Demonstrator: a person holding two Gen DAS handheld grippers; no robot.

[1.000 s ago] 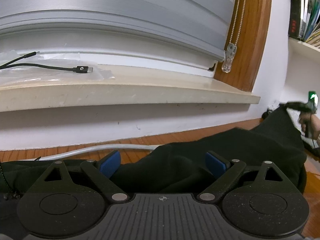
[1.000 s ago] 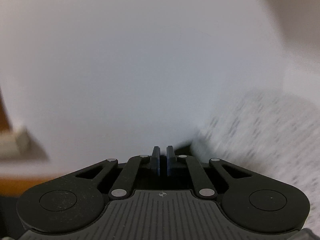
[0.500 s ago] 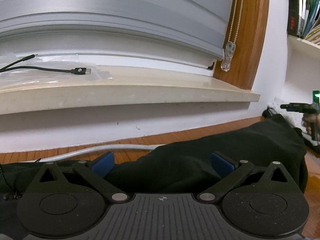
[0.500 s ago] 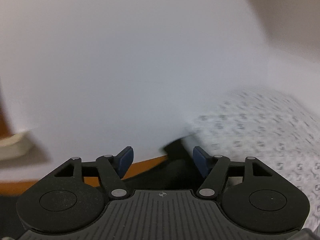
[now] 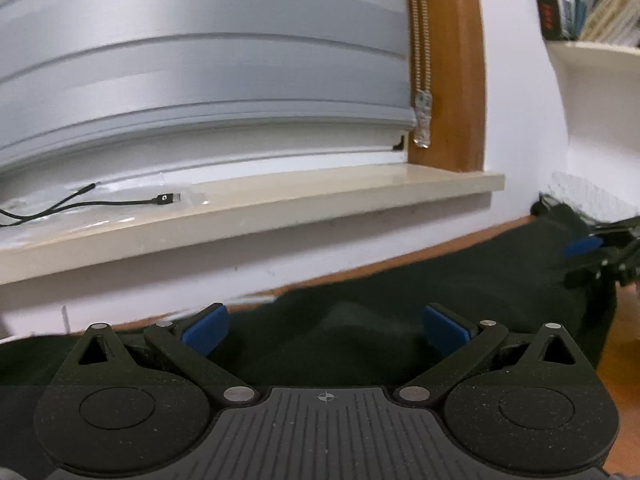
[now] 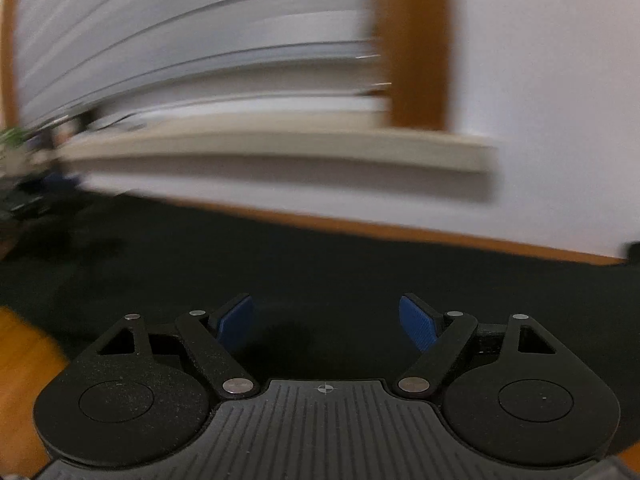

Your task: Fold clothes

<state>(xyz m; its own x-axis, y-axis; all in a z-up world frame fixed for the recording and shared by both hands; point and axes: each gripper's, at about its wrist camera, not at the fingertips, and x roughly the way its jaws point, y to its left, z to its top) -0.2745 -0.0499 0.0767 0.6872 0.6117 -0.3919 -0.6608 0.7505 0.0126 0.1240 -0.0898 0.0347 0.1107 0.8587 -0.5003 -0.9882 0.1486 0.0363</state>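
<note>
both tools spread apart over a dark garment on the wooden surface

left tool (image 5: 326, 330) and right tool (image 6: 326, 322) hold nothing; the black garment (image 5: 440, 300) lies below a beige windowsill (image 5: 280, 204) carrying a black cable (image 5: 120, 204), grey blinds (image 5: 200, 60) above, books (image 5: 580, 0) shelved at right.

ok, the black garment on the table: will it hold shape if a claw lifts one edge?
Probably not. The black garment lies in soft humps and wrinkles, so it likely drapes and sags. It looks thick, maybe fleece, so likely grippy rather than slippery on the wooden table.
</note>
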